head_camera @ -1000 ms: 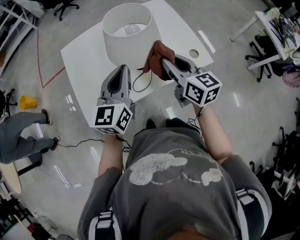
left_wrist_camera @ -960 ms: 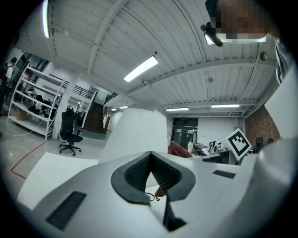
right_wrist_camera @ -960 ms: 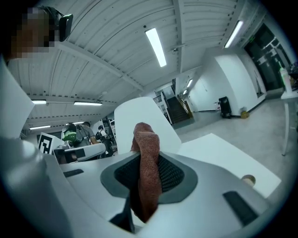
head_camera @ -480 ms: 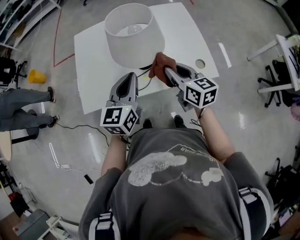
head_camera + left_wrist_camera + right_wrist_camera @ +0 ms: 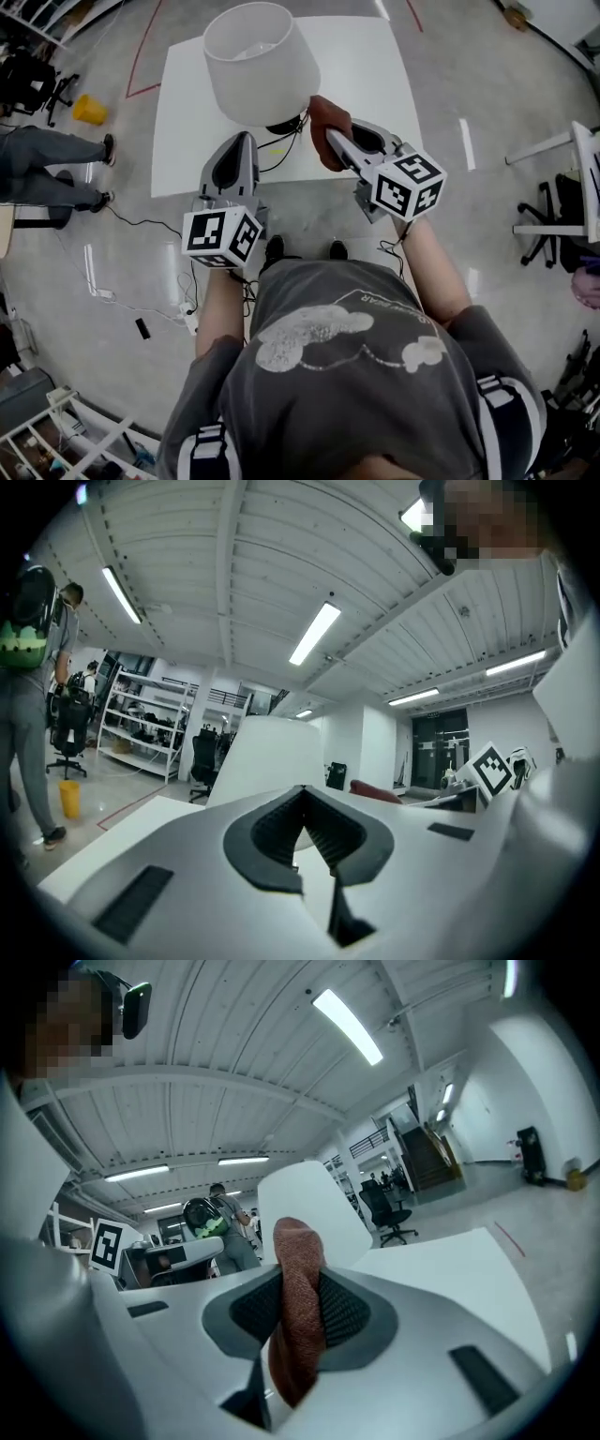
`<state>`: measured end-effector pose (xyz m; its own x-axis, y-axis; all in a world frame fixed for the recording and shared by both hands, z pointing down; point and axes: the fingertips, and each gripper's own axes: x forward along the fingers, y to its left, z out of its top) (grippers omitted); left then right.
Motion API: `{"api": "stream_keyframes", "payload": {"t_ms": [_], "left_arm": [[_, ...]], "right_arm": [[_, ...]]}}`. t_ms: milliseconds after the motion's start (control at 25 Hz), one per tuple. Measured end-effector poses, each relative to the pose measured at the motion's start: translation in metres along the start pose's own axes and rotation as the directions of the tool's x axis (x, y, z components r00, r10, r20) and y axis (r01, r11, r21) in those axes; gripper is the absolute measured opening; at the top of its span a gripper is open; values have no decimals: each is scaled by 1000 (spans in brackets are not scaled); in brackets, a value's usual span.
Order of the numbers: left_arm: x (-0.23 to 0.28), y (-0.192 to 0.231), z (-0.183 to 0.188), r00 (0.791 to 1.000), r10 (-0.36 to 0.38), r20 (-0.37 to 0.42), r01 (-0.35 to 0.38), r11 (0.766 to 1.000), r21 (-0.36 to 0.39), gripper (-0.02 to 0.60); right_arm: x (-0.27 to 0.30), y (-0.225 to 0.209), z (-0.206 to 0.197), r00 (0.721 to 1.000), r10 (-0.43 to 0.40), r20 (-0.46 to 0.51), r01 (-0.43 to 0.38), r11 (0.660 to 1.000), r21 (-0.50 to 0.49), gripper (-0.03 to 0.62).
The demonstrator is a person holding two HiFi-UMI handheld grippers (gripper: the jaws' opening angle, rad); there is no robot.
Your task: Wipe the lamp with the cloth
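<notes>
Right tongs [image 5: 330,141]: clenched on the reddish-brown woven cloth [image 5: 325,114], which stands upright between the jaws and rises past their tips. Left tongs [image 5: 241,141]: closed, jaw tips together, nothing between them.

The white lamp with a tapered fabric shade [image 5: 260,64] stands on the white rectangular tabletop [image 5: 370,80], directly ahead of both tongs. The cloth is just beside the shade's lower rim, on the right tongs' side; contact cannot be confirmed.

The lamp [image 5: 258,61] stands upright near the front edge of the white bench [image 5: 375,84], with a white tapered shade. The rust-brown cloth [image 5: 328,122], bunched, is pinched in the right gripper [image 5: 330,141], just beside the shade's lower rim.
</notes>
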<state>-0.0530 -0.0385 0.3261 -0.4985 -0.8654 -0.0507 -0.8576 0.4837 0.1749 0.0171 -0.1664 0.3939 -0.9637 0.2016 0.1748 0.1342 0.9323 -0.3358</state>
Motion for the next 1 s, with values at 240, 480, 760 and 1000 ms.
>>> {"api": "stream_keyframes", "payload": {"t_ms": [240, 480, 760, 1000], "left_arm": [[7, -25, 34, 997, 27, 79, -31, 998, 47, 8], [18, -14, 62, 994, 32, 106, -40, 997, 71, 8], [38, 8, 59, 996, 1, 84, -4, 999, 34, 8], [48, 15, 44, 998, -44, 49, 44, 999, -14, 8]], "right_arm": [[-2, 5, 57, 993, 97, 74, -91, 993, -74, 87], [23, 25, 105, 981, 140, 138, -122, 984, -131, 86], [53, 16, 108, 991, 91, 94, -74, 983, -167, 86], [54, -1, 92, 997, 9, 78, -1, 994, -108, 86]]}}
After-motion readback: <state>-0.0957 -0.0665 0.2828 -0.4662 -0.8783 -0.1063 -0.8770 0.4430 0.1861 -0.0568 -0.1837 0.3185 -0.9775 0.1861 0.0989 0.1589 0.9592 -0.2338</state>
